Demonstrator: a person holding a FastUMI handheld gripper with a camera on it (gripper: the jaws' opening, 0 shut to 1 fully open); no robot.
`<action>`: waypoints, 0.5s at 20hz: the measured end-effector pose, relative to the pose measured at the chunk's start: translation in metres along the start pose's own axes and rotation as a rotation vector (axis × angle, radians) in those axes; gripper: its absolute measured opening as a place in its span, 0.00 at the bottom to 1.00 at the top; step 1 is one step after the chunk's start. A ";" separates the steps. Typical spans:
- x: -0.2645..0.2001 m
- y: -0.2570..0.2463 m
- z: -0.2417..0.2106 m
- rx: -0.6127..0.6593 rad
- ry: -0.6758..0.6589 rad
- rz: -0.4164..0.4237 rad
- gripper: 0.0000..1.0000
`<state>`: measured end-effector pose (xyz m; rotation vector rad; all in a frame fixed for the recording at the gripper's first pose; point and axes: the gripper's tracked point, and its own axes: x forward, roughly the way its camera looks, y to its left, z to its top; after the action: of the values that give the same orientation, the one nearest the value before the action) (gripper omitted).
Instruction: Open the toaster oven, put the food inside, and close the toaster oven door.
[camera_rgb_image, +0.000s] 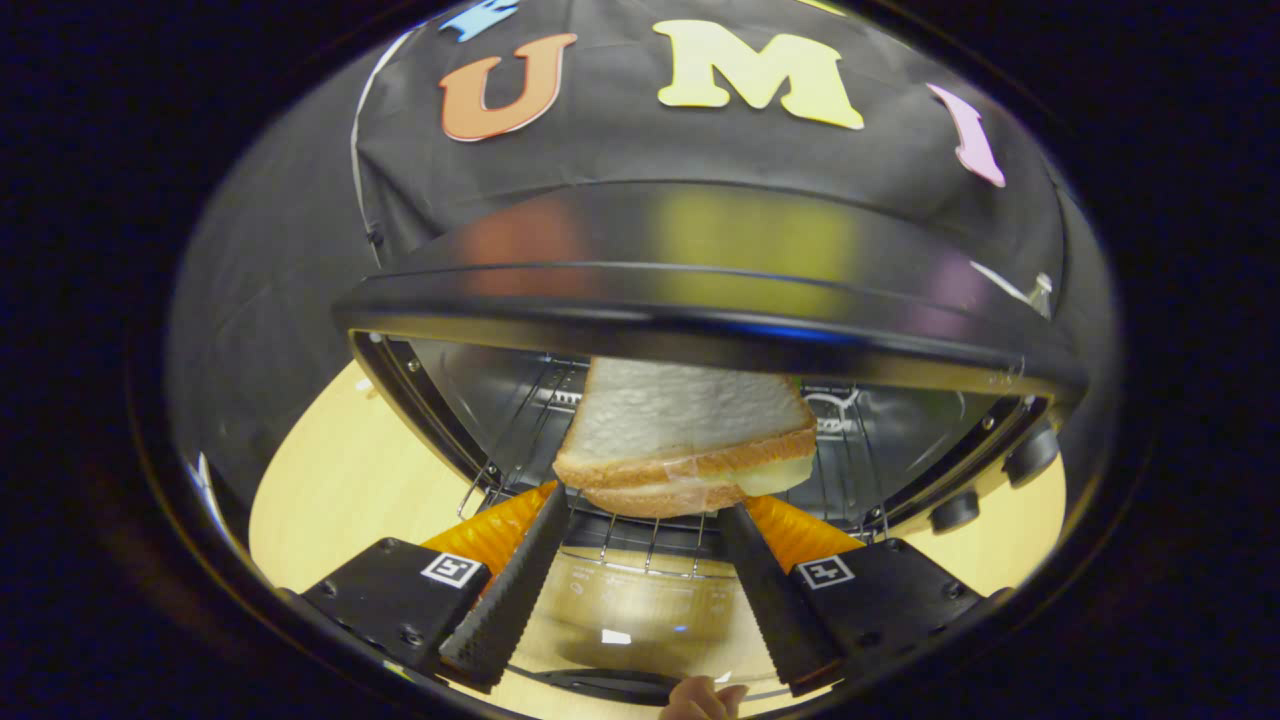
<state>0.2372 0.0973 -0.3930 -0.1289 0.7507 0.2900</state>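
Hand: part of a person's hand (703, 699) shows nearest of all, below and between the finger bases, touching the dark handle (600, 684) of the lowered door
Gripper: the gripper (645, 505) has both ribbed black fingers (510, 590) angled inward, their tips pressed against the two sides of the sandwich, so it is clamped on the food
Finger mounts: black blocks with square markers (455, 569) and orange parts sit behind each finger
Door: the glass door (640, 600) lies folded down flat beneath the fingers, showing reflections
Sandwich: the sandwich (690, 435), white bread with a pale filling and browned crust, is held between the fingertips at the oven's mouth, above the front edge of the wire rack
Wire rack: the wire rack (610, 535) spans the cavity just beyond the fingertips
Toaster oven: the toaster oven (700, 250) stands open, its shiny dark top curving over the sandwich; two knobs (1030, 455) sit on its right side
Table: pale wooden table (340, 480) lies under and beside the oven
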 end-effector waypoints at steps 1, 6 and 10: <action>-0.001 0.000 -0.002 -0.006 -0.004 -0.011 0.99; -0.013 -0.008 -0.006 -0.125 0.049 -0.075 1.00; -0.025 -0.008 -0.030 -0.278 0.156 -0.043 1.00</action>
<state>0.2029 0.0775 -0.3972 -0.4345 0.8588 0.3450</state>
